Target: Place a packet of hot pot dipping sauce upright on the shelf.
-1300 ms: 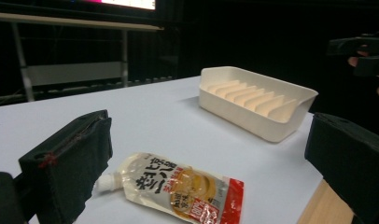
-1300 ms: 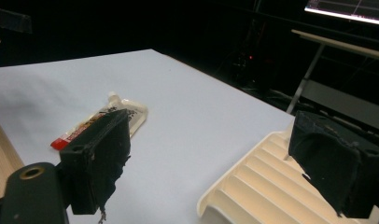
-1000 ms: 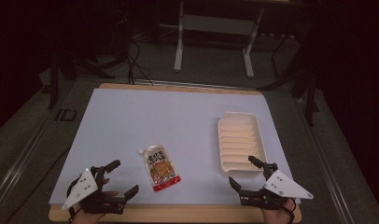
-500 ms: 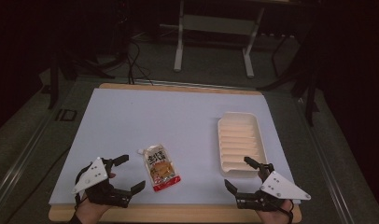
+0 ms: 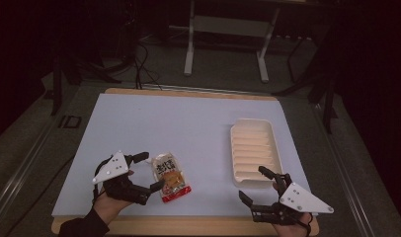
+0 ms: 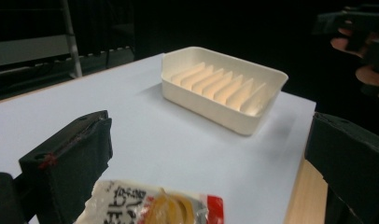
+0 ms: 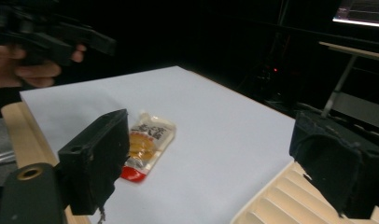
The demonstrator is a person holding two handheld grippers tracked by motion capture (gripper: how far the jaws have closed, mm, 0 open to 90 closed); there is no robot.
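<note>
The snack packet (image 5: 171, 176) lies flat on the white mat (image 5: 188, 128) near the front edge, with the left gripper (image 5: 148, 174) spread wide right beside it, angled in low like it's lining up a grab. The right gripper (image 5: 258, 181) hovers released at the near corner of the ribbed tray (image 5: 254, 151), holding nothing.

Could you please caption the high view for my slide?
Left gripper open beside a snack packet; right gripper open near a ribbed tray.
</note>
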